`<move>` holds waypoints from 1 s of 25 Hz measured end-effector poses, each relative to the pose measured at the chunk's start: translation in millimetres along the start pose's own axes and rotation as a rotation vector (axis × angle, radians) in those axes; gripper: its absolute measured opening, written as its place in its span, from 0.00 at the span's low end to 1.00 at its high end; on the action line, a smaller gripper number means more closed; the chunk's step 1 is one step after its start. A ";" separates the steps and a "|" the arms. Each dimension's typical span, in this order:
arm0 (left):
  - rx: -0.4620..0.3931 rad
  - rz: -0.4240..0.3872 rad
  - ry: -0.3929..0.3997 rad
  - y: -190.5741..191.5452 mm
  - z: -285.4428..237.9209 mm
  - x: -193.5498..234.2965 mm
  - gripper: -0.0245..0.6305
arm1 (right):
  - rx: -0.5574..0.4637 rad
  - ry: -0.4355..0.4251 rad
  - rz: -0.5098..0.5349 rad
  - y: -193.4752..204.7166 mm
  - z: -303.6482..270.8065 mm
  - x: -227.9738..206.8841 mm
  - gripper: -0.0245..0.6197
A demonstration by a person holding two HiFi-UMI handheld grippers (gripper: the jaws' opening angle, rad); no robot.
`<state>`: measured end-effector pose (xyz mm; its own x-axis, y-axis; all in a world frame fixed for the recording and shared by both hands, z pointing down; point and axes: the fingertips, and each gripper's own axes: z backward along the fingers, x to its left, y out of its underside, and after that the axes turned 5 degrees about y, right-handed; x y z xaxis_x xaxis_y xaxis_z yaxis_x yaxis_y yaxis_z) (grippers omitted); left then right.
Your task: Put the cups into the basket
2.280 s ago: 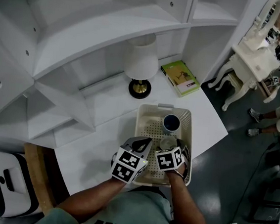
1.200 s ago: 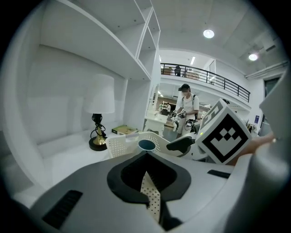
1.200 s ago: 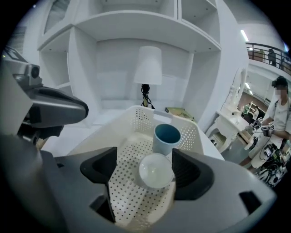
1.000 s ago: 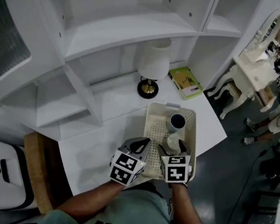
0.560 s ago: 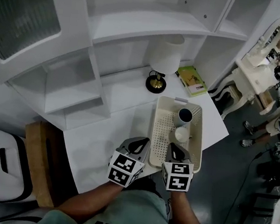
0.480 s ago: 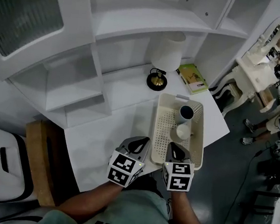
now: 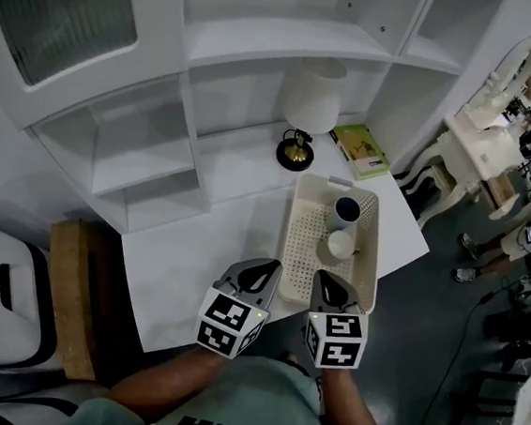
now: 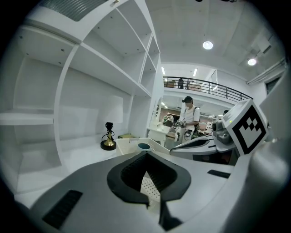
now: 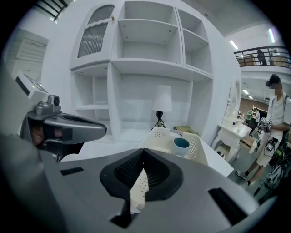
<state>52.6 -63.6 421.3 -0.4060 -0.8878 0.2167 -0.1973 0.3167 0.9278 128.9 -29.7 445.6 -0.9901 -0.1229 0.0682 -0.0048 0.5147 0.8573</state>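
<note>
A cream perforated basket (image 7: 295, 221) lies on the white table in the head view. Inside it stand a dark blue cup (image 7: 347, 210) at the far end and a white cup (image 7: 334, 247) in the middle. Both grippers hover side by side at the table's near edge, short of the basket. My left gripper (image 7: 260, 271) is shut and empty. My right gripper (image 7: 326, 282) is shut with nothing in it. The left gripper view shows the basket (image 8: 128, 145) and the blue cup (image 8: 144, 146) beyond my shut jaws. The right gripper view shows the basket (image 9: 159, 134) and the blue cup (image 9: 181, 145).
A white lamp (image 7: 308, 103) with a black-and-gold base stands behind the basket, and a green book (image 7: 360, 151) lies to its right. White shelving (image 7: 213, 79) rises behind the table. A wooden stand (image 7: 70, 295) is at the left, and a white dresser (image 7: 482, 126) with people at the right.
My right gripper has come back from the white cup in the basket and closed empty. Both grippers now sit nearer the person, at the table's front edge. The cups have stayed put.
</note>
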 end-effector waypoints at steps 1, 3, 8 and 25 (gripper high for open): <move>-0.009 -0.001 -0.009 -3.2 -1.0 -4.5 0.05 | -0.011 -0.008 0.004 -1.1 3.6 -4.7 0.06; -0.025 0.001 -0.033 -8.2 -3.7 -14.4 0.05 | -0.029 -0.038 0.011 -3.1 11.3 -13.5 0.06; -0.054 0.021 -0.118 -11.7 -11.8 -47.2 0.05 | -0.064 -0.141 0.061 -3.1 30.5 -35.2 0.06; -0.093 0.061 -0.358 27.5 0.5 -161.6 0.05 | -0.115 -0.436 0.146 47.9 97.7 -71.1 0.06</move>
<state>112.3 88.6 411.7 -0.7037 -0.6904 0.1675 -0.0882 0.3189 0.9437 185.4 86.5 431.9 -0.9462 0.3236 -0.0074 0.1298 0.4001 0.9072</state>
